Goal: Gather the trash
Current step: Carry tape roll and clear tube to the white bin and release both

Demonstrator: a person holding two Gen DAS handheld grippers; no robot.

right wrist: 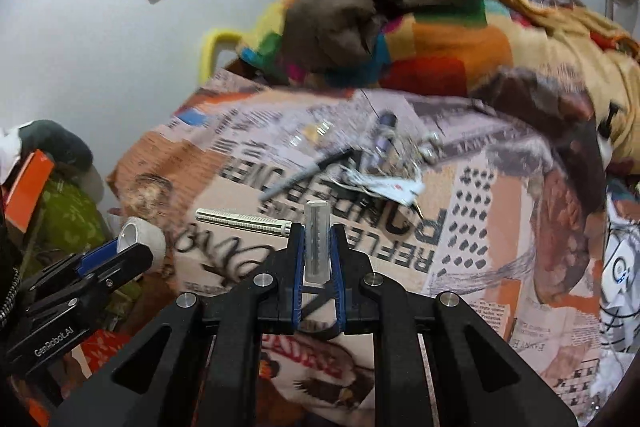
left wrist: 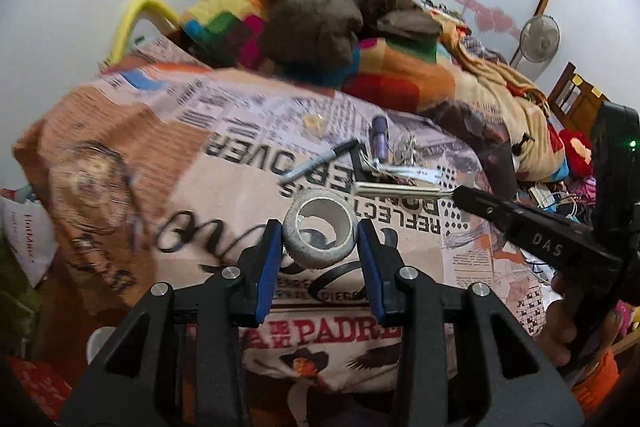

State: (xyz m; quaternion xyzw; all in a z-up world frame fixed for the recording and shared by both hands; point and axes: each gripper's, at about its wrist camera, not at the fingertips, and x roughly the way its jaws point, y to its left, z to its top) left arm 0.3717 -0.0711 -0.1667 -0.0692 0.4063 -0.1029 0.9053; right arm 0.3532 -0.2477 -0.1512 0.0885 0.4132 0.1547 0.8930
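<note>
Grip | left gripper (left wrist: 318, 247) clamped on tape roll (left wrist: 319, 235) | right gripper (right wrist: 316, 259) pinching clear tube (right wrist: 316, 241), lifted off bedspread (left wrist: 200, 155) for carrying away

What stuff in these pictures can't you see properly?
- Clear tube, right wrist view: its lower end is hidden between the right tongs.
- Tape roll, left wrist view: the left tongs' pads cover its sides.
- Purple bottle, both views: label blurred, too small to read.
- Clear scrap, left wrist view: blurred, can't tell what it is.
</note>
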